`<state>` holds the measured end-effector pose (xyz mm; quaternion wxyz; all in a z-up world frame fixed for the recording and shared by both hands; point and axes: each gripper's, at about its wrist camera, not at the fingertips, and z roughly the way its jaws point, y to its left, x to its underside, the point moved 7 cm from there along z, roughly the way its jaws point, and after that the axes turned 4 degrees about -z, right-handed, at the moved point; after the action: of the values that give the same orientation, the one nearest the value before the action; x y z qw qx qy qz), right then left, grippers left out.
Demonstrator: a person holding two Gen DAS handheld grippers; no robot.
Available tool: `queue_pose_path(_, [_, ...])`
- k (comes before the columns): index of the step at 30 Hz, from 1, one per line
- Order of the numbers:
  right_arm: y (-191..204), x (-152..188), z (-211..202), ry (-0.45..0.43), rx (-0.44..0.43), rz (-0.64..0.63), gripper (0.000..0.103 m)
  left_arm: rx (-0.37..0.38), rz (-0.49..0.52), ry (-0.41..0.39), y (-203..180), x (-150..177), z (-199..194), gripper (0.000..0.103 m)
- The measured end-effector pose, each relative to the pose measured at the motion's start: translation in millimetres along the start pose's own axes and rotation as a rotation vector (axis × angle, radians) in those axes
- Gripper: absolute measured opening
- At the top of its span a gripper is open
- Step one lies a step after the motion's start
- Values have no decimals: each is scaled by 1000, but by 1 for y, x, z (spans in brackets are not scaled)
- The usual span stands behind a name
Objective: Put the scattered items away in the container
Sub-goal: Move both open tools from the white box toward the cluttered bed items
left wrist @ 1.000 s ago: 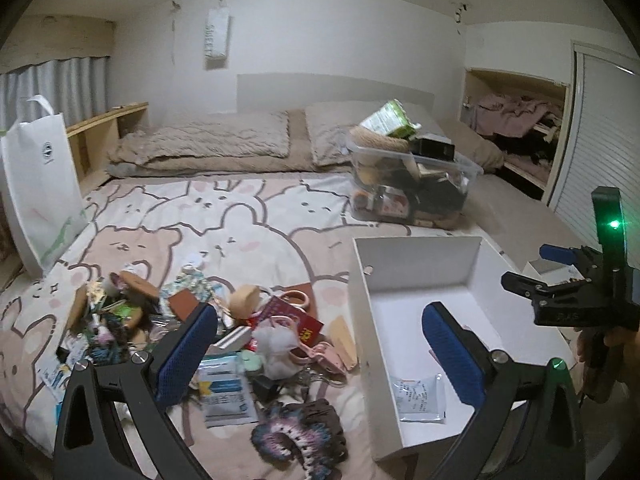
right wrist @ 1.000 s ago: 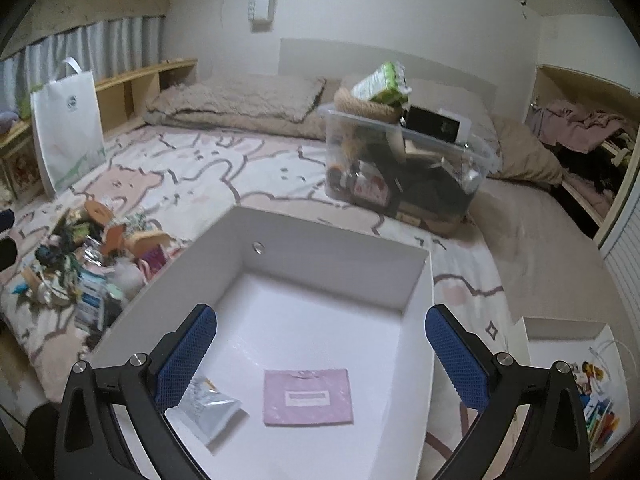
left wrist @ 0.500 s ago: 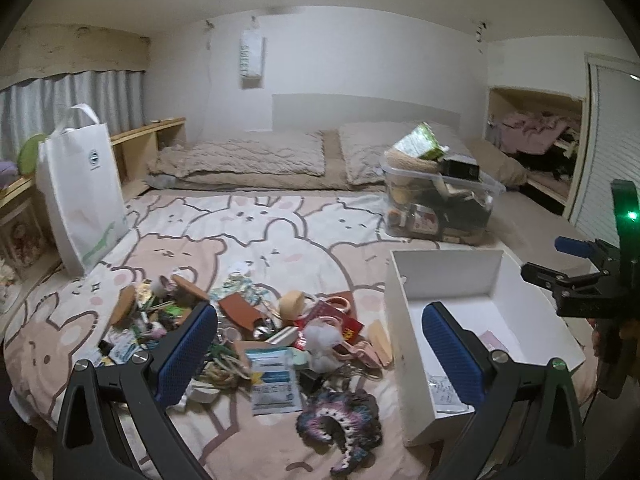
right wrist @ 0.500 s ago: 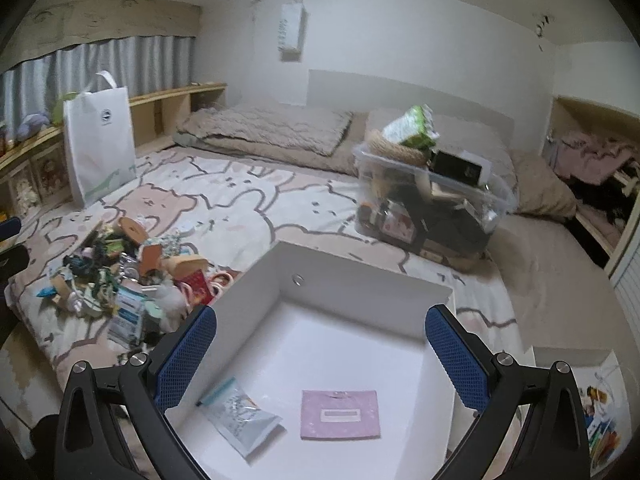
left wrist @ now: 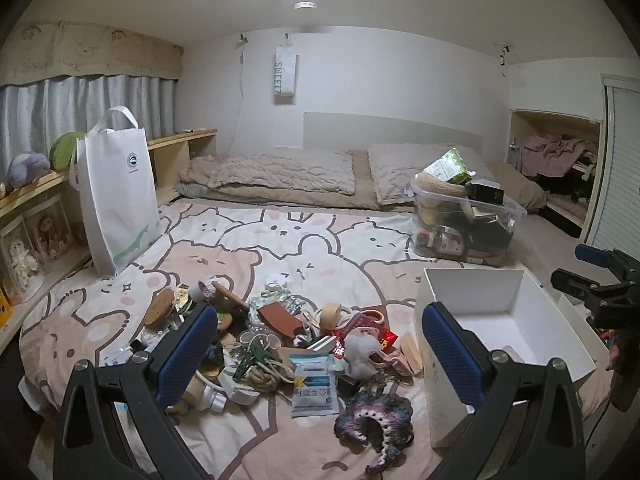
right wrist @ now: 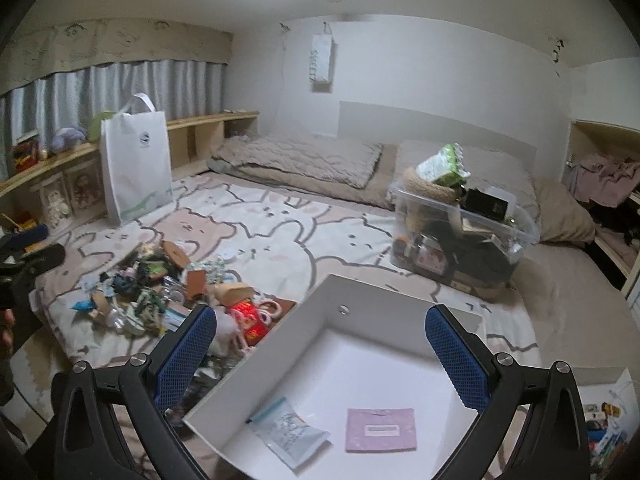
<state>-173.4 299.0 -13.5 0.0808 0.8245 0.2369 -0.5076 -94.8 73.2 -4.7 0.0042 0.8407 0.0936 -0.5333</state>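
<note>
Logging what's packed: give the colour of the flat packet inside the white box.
Pale purple packet, clearest in the right wrist view.

Right gripper: I see my two blue-padded fingers spread wide and holding nothing, above the box.
Open white rectangular box: near centre on the bed, I look down into it.
Inside the box: a clear plastic sachet with a blue strip near left, a flat lilac paper packet just right of it, apart.
Heap of small mixed clutter: left of the box on the cartoon-animal bedspread.
Clear plastic storage tub, overfilled: far right.
White tote bag: far left, upright.
</note>
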Motion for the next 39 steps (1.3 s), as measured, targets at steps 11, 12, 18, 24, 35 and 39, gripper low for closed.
queue_pose_path(11, [27, -26, -8, -38, -14, -30, 103, 21, 15, -16, 28, -10, 5, 103])
queue_pose_path(12, [29, -29, -9, -41, -10, -32, 103, 29, 7, -20, 32, -11, 5, 103])
queue_pose_path(18, [38, -40, -14, -75, 3, 13, 103, 51, -9, -30, 54, -19, 7, 103])
queue_pose_path(24, [54, -41, -15, -87, 24, 3, 103, 58, 1, -54, 78, -28, 8, 103])
queue_pose_path(35, [109, -24, 12, -58, 10, 33, 103, 79, 57, -32, 107, -29, 19, 103])
queue_pose_path(39, [129, -19, 18, -62, 14, 30, 103, 54, 110, -44, 118, -28, 19, 103])
